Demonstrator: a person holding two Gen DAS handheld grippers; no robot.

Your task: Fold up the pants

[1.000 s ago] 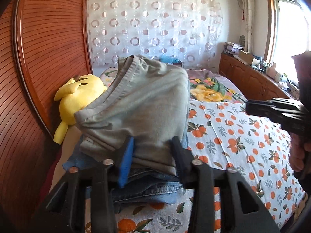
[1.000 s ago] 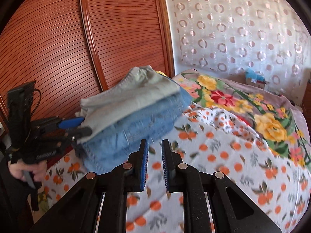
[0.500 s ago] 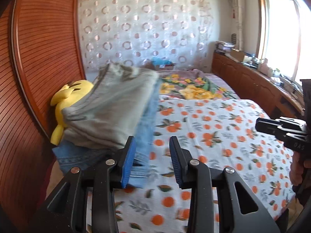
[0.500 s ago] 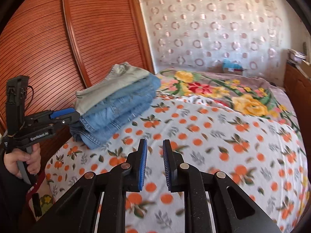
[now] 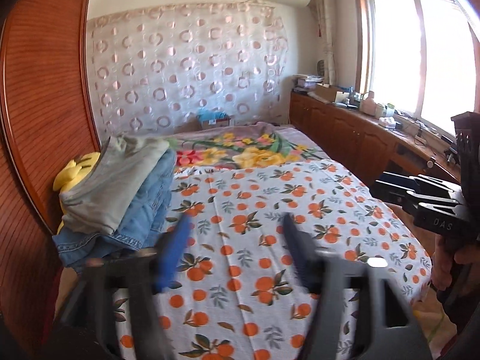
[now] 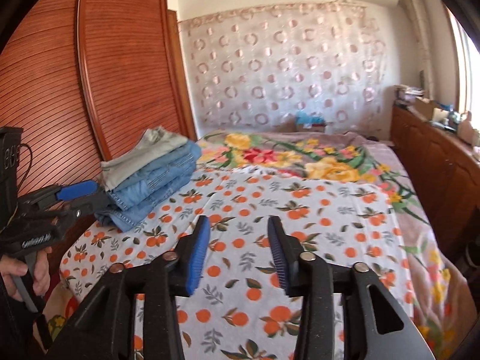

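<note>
Folded grey pants lie on top of a stack of folded blue jeans at the left edge of the bed. My left gripper is blurred, its jaws opening wide with nothing between them, pulled back from the stack over the orange-print sheet. It shows from the side in the right wrist view, just left of the stack. My right gripper hovers over the sheet, jaws opening and empty; its body shows at the right in the left wrist view.
A yellow plush toy sits behind the stack against the wooden wardrobe. A floral blanket covers the far half of the bed. A wooden cabinet with clutter runs along the window side. A person's hand holds the left handle.
The left gripper let go of the grey pants, leaving them on the stack, and opened wide. Both grippers drew back from the stack; the right one opened too.
</note>
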